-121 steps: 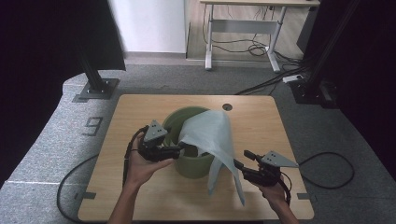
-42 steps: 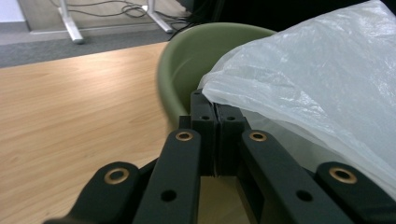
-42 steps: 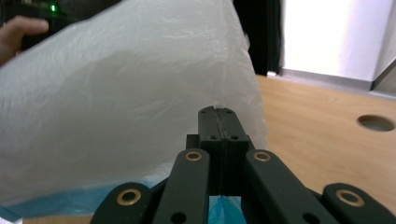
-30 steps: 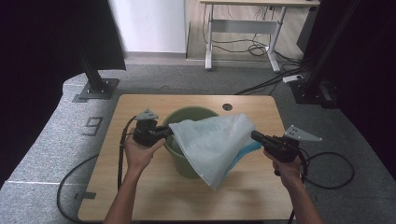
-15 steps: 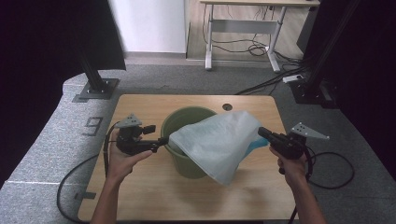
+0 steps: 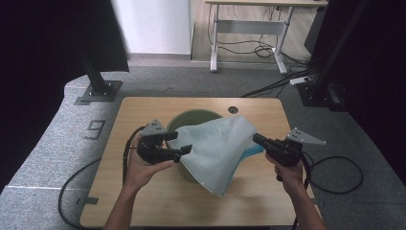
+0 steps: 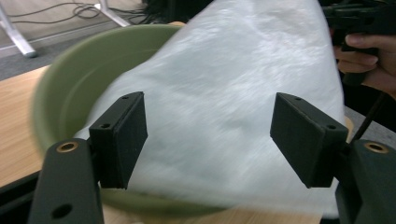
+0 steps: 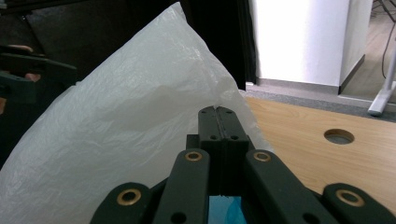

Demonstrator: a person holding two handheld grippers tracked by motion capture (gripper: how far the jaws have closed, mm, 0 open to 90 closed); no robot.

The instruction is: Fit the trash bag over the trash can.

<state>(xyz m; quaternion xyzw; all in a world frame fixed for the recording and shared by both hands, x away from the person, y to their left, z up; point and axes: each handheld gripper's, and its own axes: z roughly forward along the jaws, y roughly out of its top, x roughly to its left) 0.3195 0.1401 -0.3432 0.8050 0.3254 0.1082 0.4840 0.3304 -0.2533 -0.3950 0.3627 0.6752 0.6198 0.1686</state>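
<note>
A green bucket (image 6: 191, 116) stands mid-table with a white plastic bag (image 6: 215, 148) draped over its right half. My left gripper (image 6: 179, 143) is at the bucket's left rim. Its jaws have just been opening and now stand wide apart. In the left gripper view the bag (image 7: 224, 93) and bucket (image 7: 70, 79) lie just beyond the open left gripper (image 7: 210, 135), nothing pressed between its pads. My right gripper (image 6: 256, 139) is shut on the bag's right edge and holds it raised. In the right gripper view the bag (image 8: 130, 116) rises from the pinched tips of my right gripper (image 8: 217, 112).
The wooden table (image 6: 143, 201) has a round hole (image 6: 233, 110) behind the bucket. Black stand bases sit on the floor at left (image 6: 98, 91) and right (image 6: 321, 93). A white desk frame (image 6: 249, 26) stands at the back, and cables trail from both grippers.
The left gripper let go of the bag's left edge, drew away to the left, then came back to the bucket's rim with its jaws open. The right gripper kept its hold.
</note>
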